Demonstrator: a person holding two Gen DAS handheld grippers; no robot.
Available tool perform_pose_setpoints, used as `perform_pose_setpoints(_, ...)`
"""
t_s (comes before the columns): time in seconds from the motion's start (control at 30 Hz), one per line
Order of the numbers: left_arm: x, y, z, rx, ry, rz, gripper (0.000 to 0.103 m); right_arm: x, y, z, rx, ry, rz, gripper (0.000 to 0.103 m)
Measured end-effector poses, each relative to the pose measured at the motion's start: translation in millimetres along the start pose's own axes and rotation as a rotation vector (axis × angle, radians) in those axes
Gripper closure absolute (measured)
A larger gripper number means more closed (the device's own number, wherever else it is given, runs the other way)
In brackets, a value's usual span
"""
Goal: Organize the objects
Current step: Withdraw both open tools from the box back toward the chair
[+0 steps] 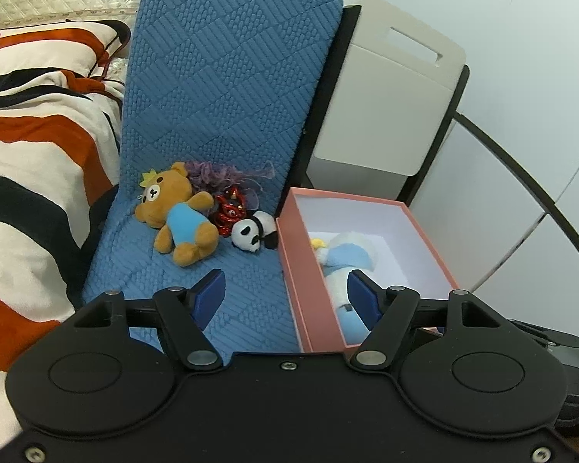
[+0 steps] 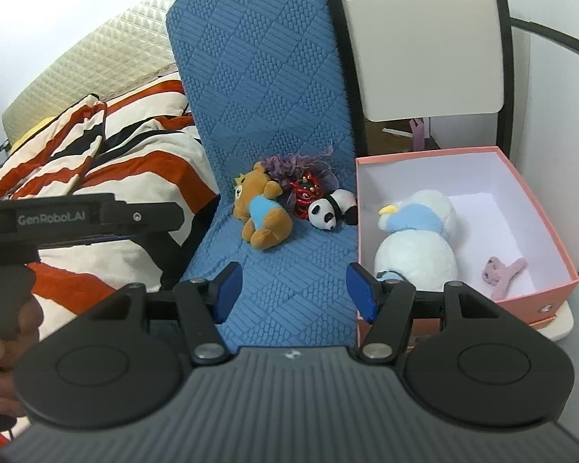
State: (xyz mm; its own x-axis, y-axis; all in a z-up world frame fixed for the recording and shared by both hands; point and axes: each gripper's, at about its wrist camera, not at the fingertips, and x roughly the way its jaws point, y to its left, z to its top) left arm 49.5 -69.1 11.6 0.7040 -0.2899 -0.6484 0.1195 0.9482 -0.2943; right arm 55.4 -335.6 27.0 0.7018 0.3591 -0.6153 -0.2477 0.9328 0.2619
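Note:
A brown bear plush (image 1: 179,218) (image 2: 262,214) in a blue shirt lies on the blue seat (image 1: 247,301) (image 2: 301,277). Beside it lie a red ornament (image 1: 229,214) (image 2: 304,196), a purple fuzzy thing (image 1: 220,173) (image 2: 289,164) and a small panda plush (image 1: 253,231) (image 2: 330,210). A pink box (image 1: 308,293) (image 2: 536,193) to the right holds a white and blue plush (image 1: 347,258) (image 2: 417,239) and a small pink piece (image 2: 501,270). My left gripper (image 1: 285,297) is open and empty, near the box's left wall. My right gripper (image 2: 293,289) is open and empty above the seat's front.
A striped orange, black and white blanket (image 1: 31,177) (image 2: 108,146) lies on the bed at left. A beige chair back (image 1: 390,96) (image 2: 424,38) stands behind the box. The left gripper's body (image 2: 58,220) reaches in at the left of the right wrist view.

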Motion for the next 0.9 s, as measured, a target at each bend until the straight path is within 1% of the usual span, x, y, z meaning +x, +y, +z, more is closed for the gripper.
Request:
perform_pose_setpoints(0.23, 27, 23, -4, -0.038, -0.019, 0.009, 0.035, 35, 0, -10, -0.006, -0.007, 0.018, 0.041)
perform_pose_setpoints(0.43, 54, 44, -9, -0.063, -0.016, 0.037, 0.034, 69, -2, -24, -0.013, 0.016, 0.012, 0.041)
perform_pose_setpoints(0.6, 77, 62, -13, -0.082, -0.022, 0.071, 0.032, 93, -5, -36, -0.048, 0.032, -0.025, 0.041)
perform_pose_setpoints(0.67, 86, 68, -11, -0.108, -0.021, 0.089, 0.032, 97, -8, -37, -0.04, 0.01, -0.055, 0.041)
perform_pose_setpoints(0.73, 95, 73, -8, -0.123, -0.047, 0.092, 0.03, 102, -10, -37, -0.037, -0.012, -0.07, 0.041)
perform_pose_setpoints(0.8, 107, 79, -4, -0.14, -0.046, 0.082, 0.029, 111, -13, -36, -0.028, -0.008, -0.072, 0.041)
perform_pose_setpoints(0.9, 127, 82, 0, -0.117, -0.045, 0.099, 0.029, 128, -15, -34, -0.016, 0.024, -0.06, 0.041)
